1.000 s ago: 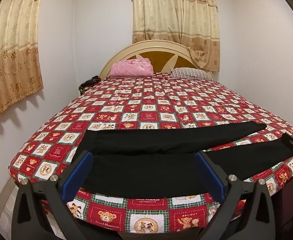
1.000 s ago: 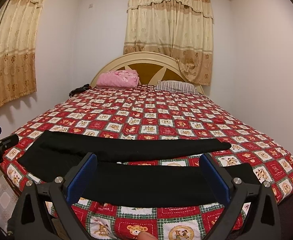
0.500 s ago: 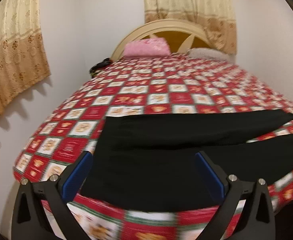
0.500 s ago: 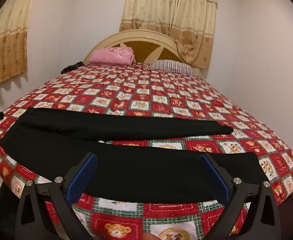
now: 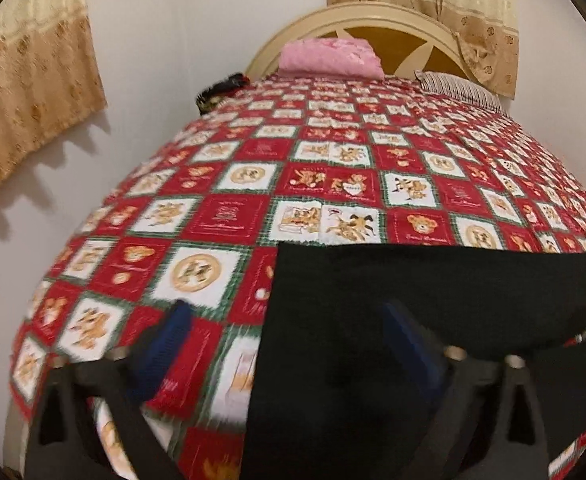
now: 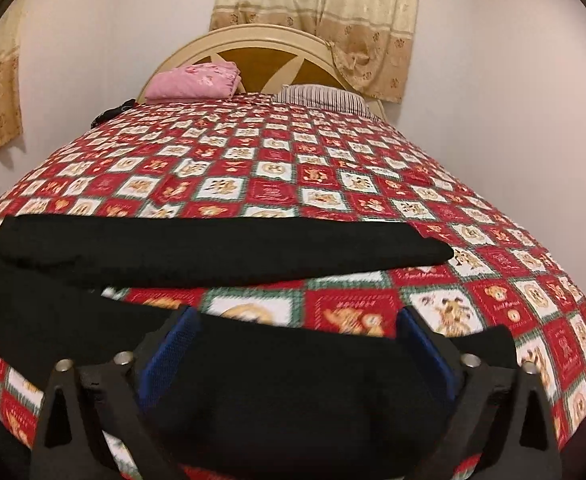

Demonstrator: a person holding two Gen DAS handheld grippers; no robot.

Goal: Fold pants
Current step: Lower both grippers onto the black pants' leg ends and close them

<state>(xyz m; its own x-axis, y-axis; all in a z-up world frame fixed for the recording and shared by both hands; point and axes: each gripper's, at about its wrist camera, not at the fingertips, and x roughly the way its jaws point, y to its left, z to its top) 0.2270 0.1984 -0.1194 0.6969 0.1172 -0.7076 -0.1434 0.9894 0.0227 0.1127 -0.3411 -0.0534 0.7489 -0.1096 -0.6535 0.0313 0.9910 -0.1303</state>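
While both tools are closing, the black pants (image 6: 221, 252) are lying flat across the near end of the bed (image 6: 277, 168).

In the left wrist view, I am seeing my left tool (image 5: 289, 344) with its jaws wide but narrowing, straddling the waist-end edge of the pants (image 5: 433, 292); its left finger is sitting over the teddy-bear bedspread (image 5: 221, 216), its right finger over black cloth, and the pads are not pinching anything. In the right wrist view, my right tool (image 6: 299, 340) is narrowing too, its blue pads on either side of the nearer leg by the hem, not pressing it, while the farther leg is stretching across behind. A pink blanket (image 6: 195, 82) and striped pillow (image 6: 321, 98) are resting by the headboard (image 6: 253, 46).
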